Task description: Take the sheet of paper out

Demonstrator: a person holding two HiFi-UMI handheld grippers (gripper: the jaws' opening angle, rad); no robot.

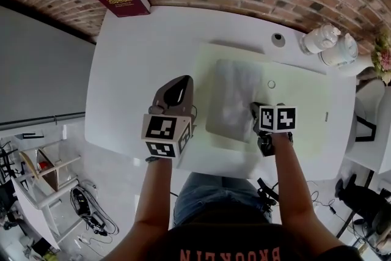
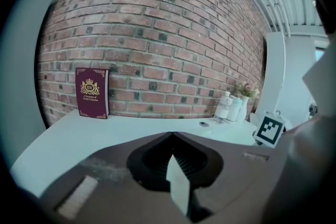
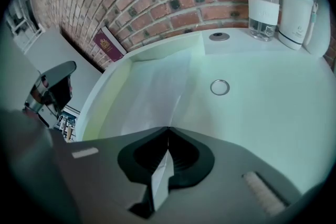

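My right gripper (image 3: 168, 129) has its jaws pressed together. The near edge of the sheet of paper (image 3: 149, 94) runs straight into their tips and looks pinched there. The rest of the sheet spreads ahead and to the left of those jaws on the pale green mat (image 3: 262, 107). My left gripper (image 2: 171, 135) has its jaws closed on nothing above the white table (image 1: 134, 64), with the sheet off to their right, apart from them.
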